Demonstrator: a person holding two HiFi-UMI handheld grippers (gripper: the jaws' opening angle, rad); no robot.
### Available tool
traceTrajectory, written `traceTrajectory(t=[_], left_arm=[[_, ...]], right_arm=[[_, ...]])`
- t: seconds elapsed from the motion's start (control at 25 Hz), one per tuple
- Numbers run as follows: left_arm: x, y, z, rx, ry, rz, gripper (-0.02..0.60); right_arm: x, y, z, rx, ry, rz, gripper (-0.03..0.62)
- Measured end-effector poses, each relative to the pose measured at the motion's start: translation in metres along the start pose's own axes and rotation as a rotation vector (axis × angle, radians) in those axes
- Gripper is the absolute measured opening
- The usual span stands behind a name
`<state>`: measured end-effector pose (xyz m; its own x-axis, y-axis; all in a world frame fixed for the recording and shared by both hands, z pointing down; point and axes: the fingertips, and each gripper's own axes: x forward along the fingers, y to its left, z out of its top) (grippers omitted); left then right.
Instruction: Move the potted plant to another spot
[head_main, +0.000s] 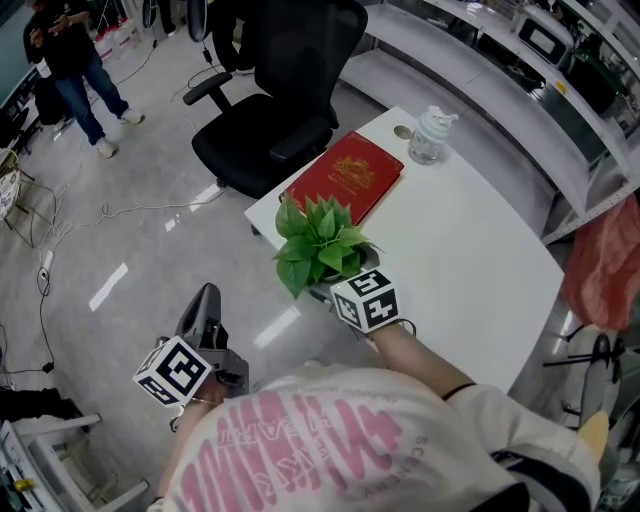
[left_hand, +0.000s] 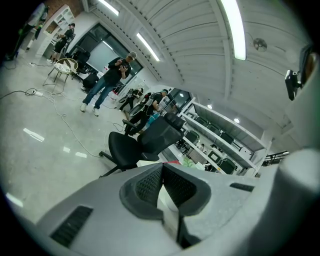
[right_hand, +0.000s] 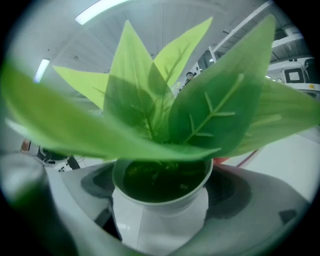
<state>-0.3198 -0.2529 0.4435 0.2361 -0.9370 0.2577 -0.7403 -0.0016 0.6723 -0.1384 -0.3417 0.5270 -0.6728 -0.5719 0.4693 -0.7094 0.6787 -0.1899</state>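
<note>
The right gripper (head_main: 342, 287) has its jaws clamped on the white pot of the potted plant (right_hand: 160, 210), one on each side, with the leaves spreading above them. The plant is just beside the red book (head_main: 346, 177), at the desk (head_main: 470, 262) edge. The left gripper (left_hand: 162, 174) has its jaws pressed together, empty, well apart from the book.

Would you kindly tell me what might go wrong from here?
The right gripper clamps the potted plant by its white pot close to the table edge; a slip could send it to the floor. Its leaves fill the right gripper view, so the landing spot may go unseen. The red book lies close; setting down on it could tip the pot.
</note>
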Motion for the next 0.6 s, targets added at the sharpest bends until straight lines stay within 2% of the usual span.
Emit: traceTrajectory(t=[0.6], left_arm=[[0.011, 0.003, -0.002, -0.007, 0.015, -0.010, 0.003]], right_arm=[[0.004, -0.002, 0.000, -0.002, 0.006, -0.001, 0.545]])
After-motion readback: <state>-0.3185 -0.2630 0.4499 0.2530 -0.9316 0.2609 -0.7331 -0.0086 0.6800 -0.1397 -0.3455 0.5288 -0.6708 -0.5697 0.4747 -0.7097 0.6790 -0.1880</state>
